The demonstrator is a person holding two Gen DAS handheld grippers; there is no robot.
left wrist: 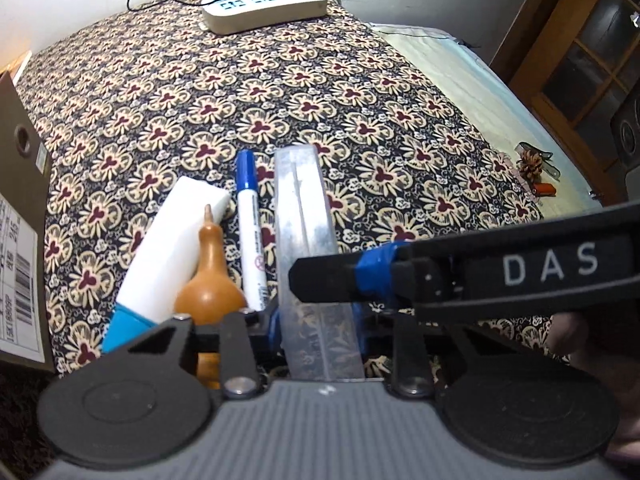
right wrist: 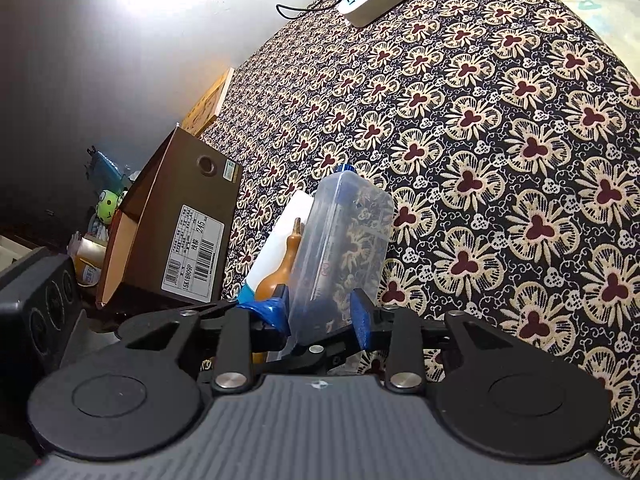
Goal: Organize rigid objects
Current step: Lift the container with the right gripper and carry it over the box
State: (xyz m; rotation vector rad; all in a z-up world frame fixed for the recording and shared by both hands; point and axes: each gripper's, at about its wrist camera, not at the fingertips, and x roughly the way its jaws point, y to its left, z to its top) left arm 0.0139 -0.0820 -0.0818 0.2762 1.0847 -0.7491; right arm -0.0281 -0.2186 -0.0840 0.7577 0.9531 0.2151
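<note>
While tilted downward, both claws [left wrist: 318, 320] [right wrist: 322, 312] seemingly flank the clear case [left wrist: 306, 220]

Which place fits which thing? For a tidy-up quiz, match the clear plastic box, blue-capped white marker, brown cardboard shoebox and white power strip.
1 clear plastic box
2 blue-capped white marker
3 brown cardboard shoebox
4 white power strip

A far end of patterned cloth
B between fingers of left gripper
C beside orange gourd-shaped piece
D at cloth's left edge

Pairs: 1-B, 2-C, 3-D, 4-A
</note>
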